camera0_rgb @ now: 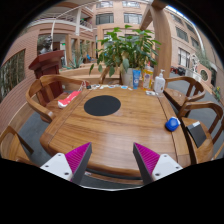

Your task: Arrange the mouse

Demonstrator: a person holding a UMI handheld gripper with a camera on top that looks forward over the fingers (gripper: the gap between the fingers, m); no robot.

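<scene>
A blue mouse [172,124] lies near the right edge of the round wooden table [110,130]. A round black mouse pad [102,105] lies on the far middle of the table, to the left of the mouse. My gripper [112,160] is held over the table's near edge, its fingers wide apart and empty, with the magenta pads [72,158] facing in. The mouse is well ahead and to the right of the right finger.
Wooden chairs [45,92] stand round the table. A red item [68,98] lies at the table's left. Bottles [159,82] and a potted plant [125,45] stand at the far side. A dark object [195,133] rests on the right chair.
</scene>
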